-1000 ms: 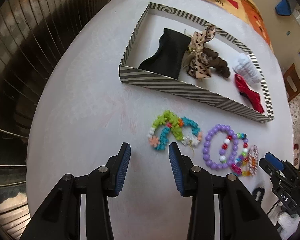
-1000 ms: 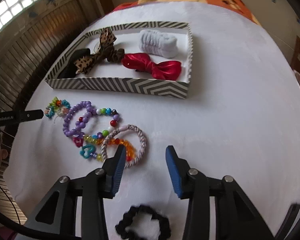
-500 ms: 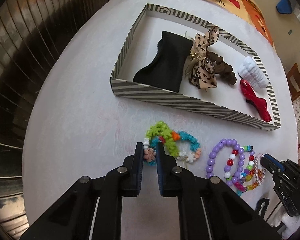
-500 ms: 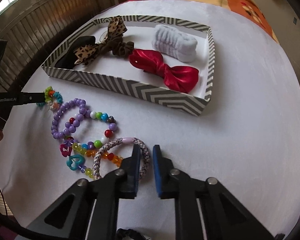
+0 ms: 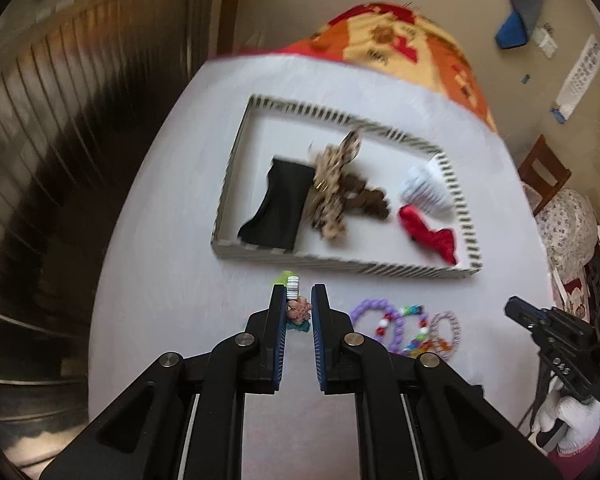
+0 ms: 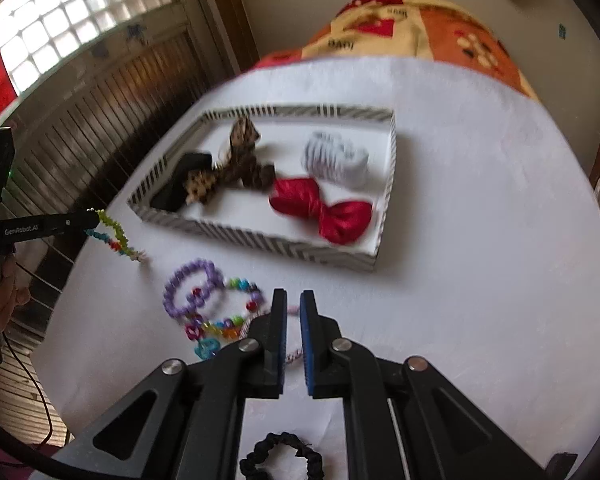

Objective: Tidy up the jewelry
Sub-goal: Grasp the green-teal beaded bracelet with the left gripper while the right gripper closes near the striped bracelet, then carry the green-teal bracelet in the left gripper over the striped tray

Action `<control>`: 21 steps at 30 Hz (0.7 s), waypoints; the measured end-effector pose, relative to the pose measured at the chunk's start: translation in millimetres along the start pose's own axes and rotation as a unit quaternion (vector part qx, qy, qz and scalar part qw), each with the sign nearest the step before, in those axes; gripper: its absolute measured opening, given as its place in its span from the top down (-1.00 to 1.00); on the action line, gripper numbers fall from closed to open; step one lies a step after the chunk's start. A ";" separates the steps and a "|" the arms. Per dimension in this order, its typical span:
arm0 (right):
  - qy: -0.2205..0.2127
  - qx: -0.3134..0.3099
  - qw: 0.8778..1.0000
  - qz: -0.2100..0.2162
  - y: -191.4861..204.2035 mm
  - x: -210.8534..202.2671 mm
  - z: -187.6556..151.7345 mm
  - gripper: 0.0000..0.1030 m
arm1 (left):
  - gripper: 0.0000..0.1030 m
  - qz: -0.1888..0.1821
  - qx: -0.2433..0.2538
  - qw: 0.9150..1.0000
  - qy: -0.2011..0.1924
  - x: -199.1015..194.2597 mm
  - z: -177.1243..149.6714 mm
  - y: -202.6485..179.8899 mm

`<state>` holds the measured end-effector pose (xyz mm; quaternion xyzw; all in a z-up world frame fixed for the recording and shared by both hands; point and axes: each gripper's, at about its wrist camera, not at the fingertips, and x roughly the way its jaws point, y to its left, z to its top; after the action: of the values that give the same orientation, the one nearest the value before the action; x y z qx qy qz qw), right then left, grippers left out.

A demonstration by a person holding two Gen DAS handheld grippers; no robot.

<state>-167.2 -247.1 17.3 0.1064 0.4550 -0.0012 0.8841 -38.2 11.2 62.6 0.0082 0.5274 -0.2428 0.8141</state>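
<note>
My left gripper (image 5: 299,300) is shut on a multicoloured bead bracelet (image 5: 296,305) and holds it lifted above the white table; in the right wrist view the bracelet (image 6: 118,236) hangs from it. My right gripper (image 6: 294,304) is shut on a pink-white braided hair band (image 6: 293,354), lifting it just off the table. A purple bead bracelet (image 6: 192,284) and a rainbow bead bracelet (image 6: 224,320) lie on the table beside it. The zigzag-striped tray (image 6: 284,248) holds a black pouch (image 5: 278,210), leopard bow (image 5: 332,188), white scrunchie (image 6: 336,158) and red bow (image 6: 320,210).
A black scrunchie (image 6: 282,456) lies near the front table edge under my right gripper. An orange patterned blanket (image 5: 400,46) lies beyond the table. Wooden slatted wall (image 6: 92,108) on the left, a chair (image 5: 544,174) on the right.
Both grippers closed on their items and lifted: the left raised the multicoloured bracelet off the table, the right raised the braided band. Both views pulled up and back.
</note>
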 end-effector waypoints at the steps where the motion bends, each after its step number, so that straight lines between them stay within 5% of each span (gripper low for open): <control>1: 0.003 -0.002 1.000 0.000 0.4 0.3 2.2 0.87 | 1.00 -0.001 0.002 1.000 -0.005 -3.8 3.6 -2.6; 9: 0.088 -0.008 0.996 -0.033 -4.0 55.4 -22.0 0.62 | 1.00 -0.008 0.001 1.000 -0.024 -22.1 15.7 -11.9; 15: 0.092 -0.018 0.995 -0.040 -0.7 74.0 -31.5 0.62 | 1.00 -0.001 0.005 0.999 -0.033 -26.5 24.7 -19.0; 17: 0.093 -0.031 0.994 -0.054 2.5 74.9 -31.0 0.85 | 1.00 0.003 0.008 0.999 -0.035 -27.4 28.7 -20.7; 21: 0.085 -0.018 0.996 -0.034 -2.4 65.3 -25.6 0.86 | 1.00 0.006 0.008 0.999 -0.039 -29.0 41.4 -23.6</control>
<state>-149.8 -238.4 -50.1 0.0751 0.5318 -0.0140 0.8434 -21.8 -9.6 111.7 0.0089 0.4934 -0.2424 0.8353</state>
